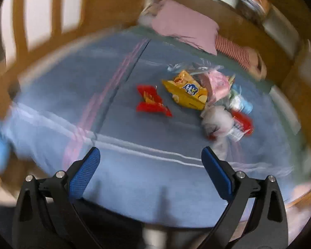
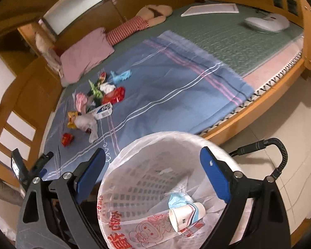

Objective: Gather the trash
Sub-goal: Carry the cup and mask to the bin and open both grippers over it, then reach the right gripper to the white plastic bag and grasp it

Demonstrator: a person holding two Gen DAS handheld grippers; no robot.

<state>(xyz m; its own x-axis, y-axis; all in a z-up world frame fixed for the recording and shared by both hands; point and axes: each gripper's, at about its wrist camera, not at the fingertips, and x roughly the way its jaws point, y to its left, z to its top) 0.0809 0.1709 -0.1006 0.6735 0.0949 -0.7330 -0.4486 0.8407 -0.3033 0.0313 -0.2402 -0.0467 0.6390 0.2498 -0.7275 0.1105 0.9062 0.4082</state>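
- The left gripper (image 1: 150, 152) has its two blue-padded jaws spread wide with nothing between them; it hangs above a blue striped blanket (image 1: 118, 178). This view is blurred.
- Ahead of those jaws, on the blanket, lies a red snack wrapper (image 1: 152, 101), and just beside it a yellow snack bag (image 1: 186, 92).
- To the right of the yellow bag sits a heap of mixed trash (image 1: 226, 103): pink, white, pale blue and red pieces touching one another.
- The right gripper (image 2: 152, 155) also has its jaws wide apart, empty, above a white laundry-style basket lined with a thin plastic bag (image 2: 134, 217).
- Inside the lined basket lie a white paper cup (image 2: 185, 214) on its side and a crumpled blue scrap (image 2: 177, 199) touching it.
- Beyond the basket, the trash is strewn on the blanket near a pink pillow (image 2: 86, 54), on a wooden-framed bed (image 2: 259, 112).
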